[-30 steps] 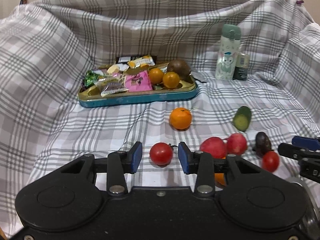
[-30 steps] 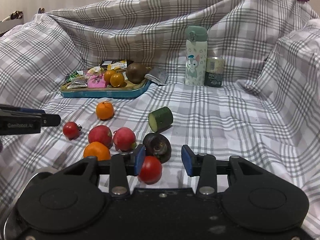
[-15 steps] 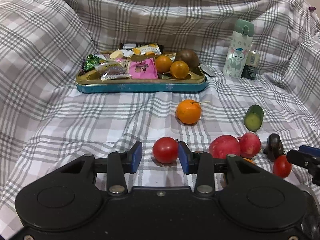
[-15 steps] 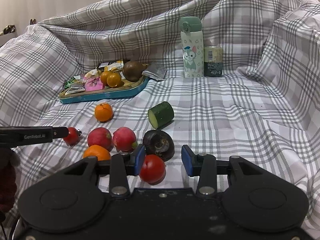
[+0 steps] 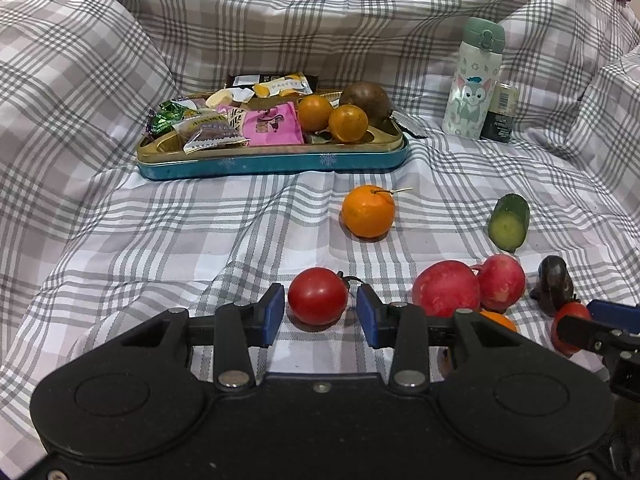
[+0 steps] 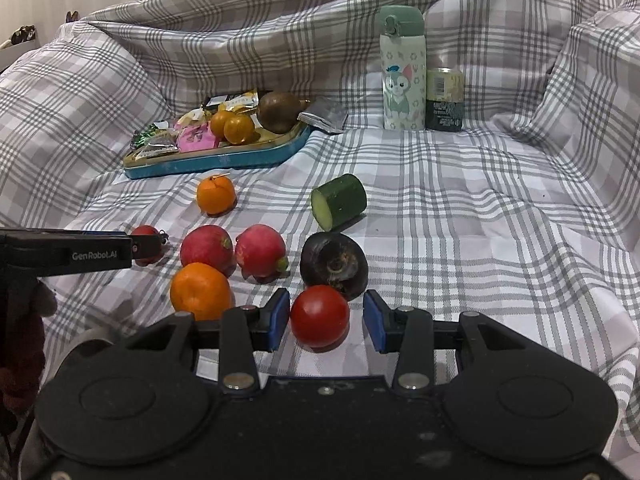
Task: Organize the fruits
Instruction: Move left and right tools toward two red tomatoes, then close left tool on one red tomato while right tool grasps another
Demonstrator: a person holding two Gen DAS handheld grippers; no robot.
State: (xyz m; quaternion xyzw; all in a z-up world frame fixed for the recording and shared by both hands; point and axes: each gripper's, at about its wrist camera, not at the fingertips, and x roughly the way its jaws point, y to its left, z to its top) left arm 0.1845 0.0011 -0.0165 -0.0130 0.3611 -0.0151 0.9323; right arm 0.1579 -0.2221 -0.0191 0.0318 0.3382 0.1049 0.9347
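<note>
2 tools, left point(image 5: 321, 312) and right point(image 6: 326, 319), each released astride 1 tomato, left point(image 5: 317, 296), right point(image 6: 319, 315).

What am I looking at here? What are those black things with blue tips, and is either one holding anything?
No robot: a person holds a hand-held gripper in each hand, with a camera looking along its fingers. One picture is from the left hand-held gripper, the other from the right hand-held gripper. Each straddles a tomato lying on the checked cloth, jaws open, nothing gripped yet. Around lie oranges, radishes, a cucumber piece, a snack tray and a bottle.
</note>
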